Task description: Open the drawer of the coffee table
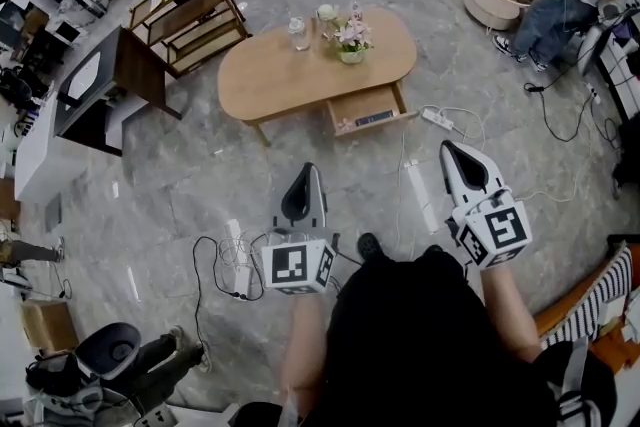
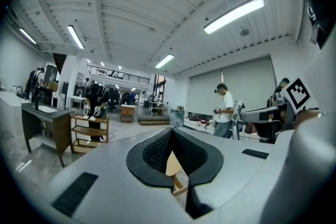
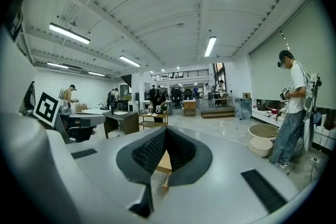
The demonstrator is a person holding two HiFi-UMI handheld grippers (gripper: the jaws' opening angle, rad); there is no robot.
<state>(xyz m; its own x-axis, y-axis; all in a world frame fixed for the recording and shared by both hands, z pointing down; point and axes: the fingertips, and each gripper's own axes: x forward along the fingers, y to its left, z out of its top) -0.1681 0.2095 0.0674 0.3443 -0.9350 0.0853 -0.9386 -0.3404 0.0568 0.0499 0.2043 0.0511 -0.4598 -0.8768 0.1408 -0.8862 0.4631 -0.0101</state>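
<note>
Wooden drawer (image 1: 366, 107): seen pulled out of the near side of the coffee table (image 1: 290, 75), right of its middle, with something dark and flat lying inside.
Task state: judged done or nearly so, since the drawer stands open.
Left gripper (image 1: 309, 169): jaws closed together with nothing between them; held near the person, well apart from the table.
Right gripper (image 1: 447, 148): jaws likewise pressed together and empty, well apart from the drawer.
Tabletop: a glass jar (image 1: 298, 32), a bottle (image 1: 354, 7) and a flower pot (image 1: 351, 43) are stood towards the far edge.
Floor: a power strip (image 1: 436, 119) and cables are laid just right of the drawer.
Risk: if the drawer were pulled further, it could be drawn off its runners, or the table jolted and the glassware toppled; the cables could be snagged on an approach.
</note>
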